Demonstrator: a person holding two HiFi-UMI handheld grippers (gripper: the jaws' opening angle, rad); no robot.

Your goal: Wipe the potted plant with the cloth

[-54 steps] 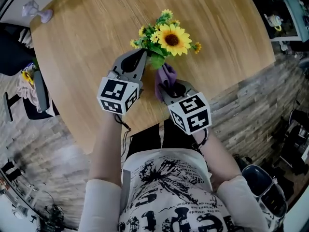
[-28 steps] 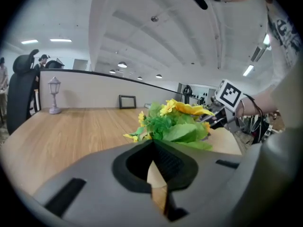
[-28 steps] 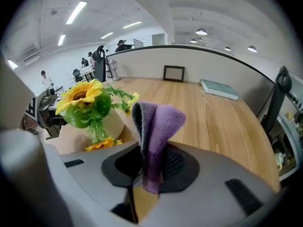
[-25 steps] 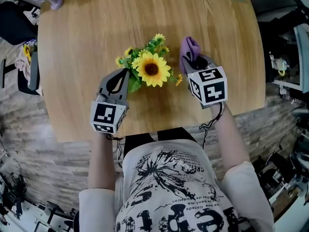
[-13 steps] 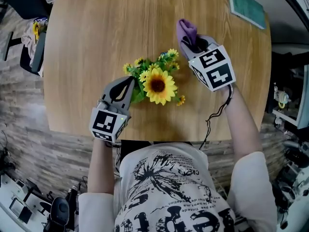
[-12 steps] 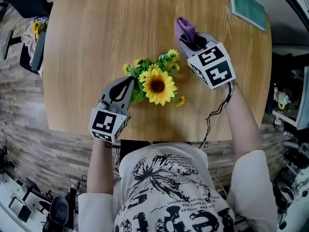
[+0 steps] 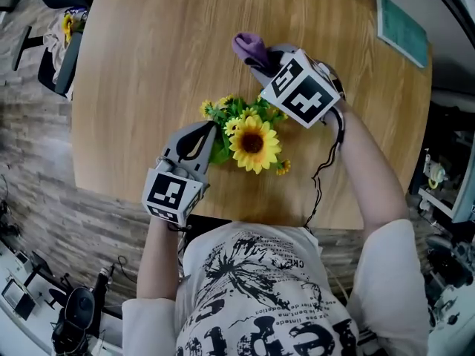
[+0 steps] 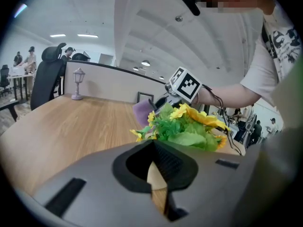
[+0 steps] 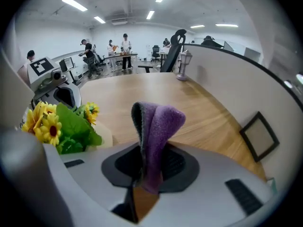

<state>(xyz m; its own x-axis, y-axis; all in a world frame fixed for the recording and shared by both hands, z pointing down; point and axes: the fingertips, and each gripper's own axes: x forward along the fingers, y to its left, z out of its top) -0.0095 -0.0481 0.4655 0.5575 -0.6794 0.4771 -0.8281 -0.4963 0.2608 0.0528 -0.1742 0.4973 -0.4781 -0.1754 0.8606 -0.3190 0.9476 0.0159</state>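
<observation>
- I am clamping the purple cloth (image 7: 249, 47) in my right hand-held gripper (image 7: 260, 59), just beyond the potted plant (image 7: 251, 138) on the worktop (image 7: 148, 65).
- The plant is lying near-left of that cloth.
- My left hand-held gripper (image 7: 204, 133), closed and empty, is hovering at the plant's left.

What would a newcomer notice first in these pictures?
The big yellow sunflower of the potted plant draws the eye first, near the middle of the wooden table. Next comes the purple cloth, clamped upright in the right gripper just beyond the flowers. The left gripper, jaws shut, sits at the plant's near left side.
</observation>
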